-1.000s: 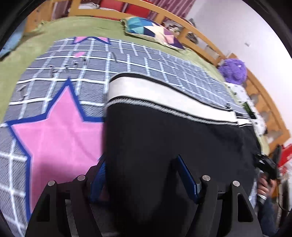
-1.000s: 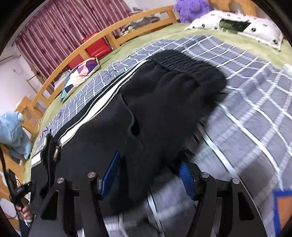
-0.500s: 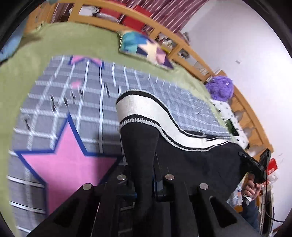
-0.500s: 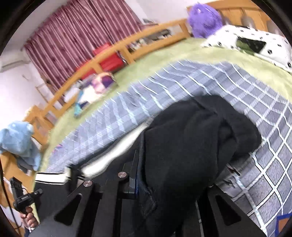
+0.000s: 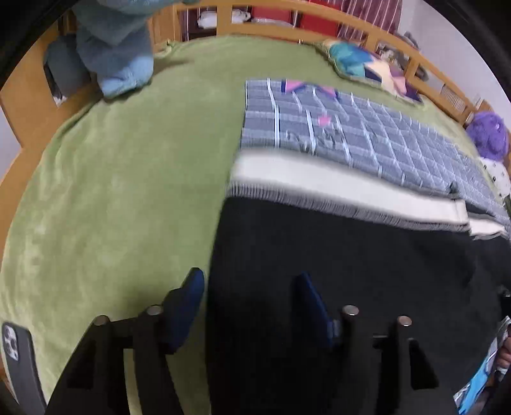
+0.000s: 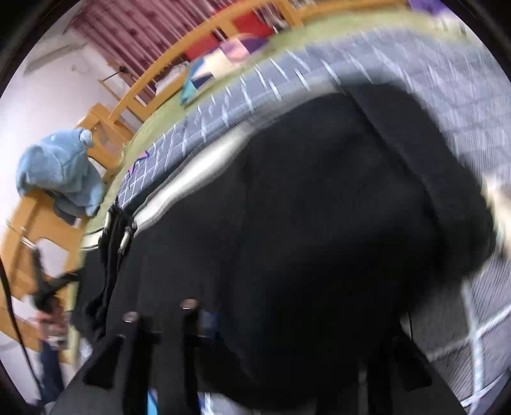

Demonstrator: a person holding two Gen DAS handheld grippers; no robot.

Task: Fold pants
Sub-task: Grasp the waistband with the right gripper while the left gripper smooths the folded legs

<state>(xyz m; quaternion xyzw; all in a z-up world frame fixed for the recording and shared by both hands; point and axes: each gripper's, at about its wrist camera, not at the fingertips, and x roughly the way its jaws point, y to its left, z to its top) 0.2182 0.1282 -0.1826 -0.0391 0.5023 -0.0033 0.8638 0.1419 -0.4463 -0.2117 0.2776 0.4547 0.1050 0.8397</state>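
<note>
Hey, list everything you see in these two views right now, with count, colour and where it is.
pants: one, black with a white side stripe, lying across the bed
checked blanket: one, grey with white grid lines, under the pants
green bedspread: one, covering the mattress
patchwork cushion: one, multicoloured, by the far rail
blue plush toy: one, on the corner of the bed frame
purple plush toy: one, right edge of the bed
wooden bed frame: one, tan, around the bed
phone: one, dark, lower left of the left view
left hand-held gripper: open, over the pants edge
right hand-held gripper: mostly hidden by black fabric
</note>
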